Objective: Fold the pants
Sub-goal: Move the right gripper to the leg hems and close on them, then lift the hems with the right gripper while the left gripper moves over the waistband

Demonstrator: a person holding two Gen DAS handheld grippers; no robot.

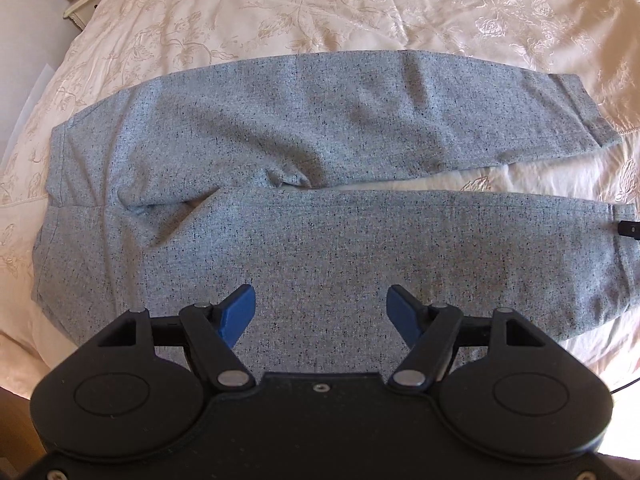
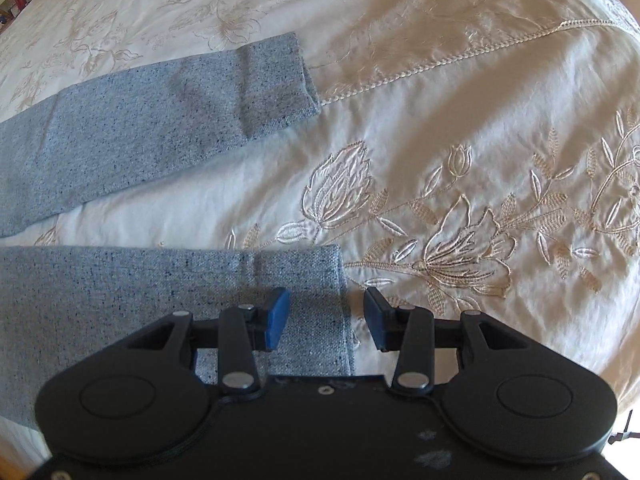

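Two claws up, both spread wide and holding nothing. Grey pants (image 1: 320, 168) lie flat across the cream embroidered bed (image 1: 360, 12), waist at 9 o'clock, legs running to 3 o'clock. Left claw (image 1: 321, 312) hangs over the near leg's thigh, while right claw (image 2: 326, 318) straddles that leg's cuff (image 2: 316, 280) edge.

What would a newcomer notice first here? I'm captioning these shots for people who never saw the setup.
Grey speckled pants lie flat across a cream bedspread embroidered with flowers, the two legs side by side with a strip of bedspread between them. The left gripper hangs open over the near leg. The right gripper is open at that leg's hem.
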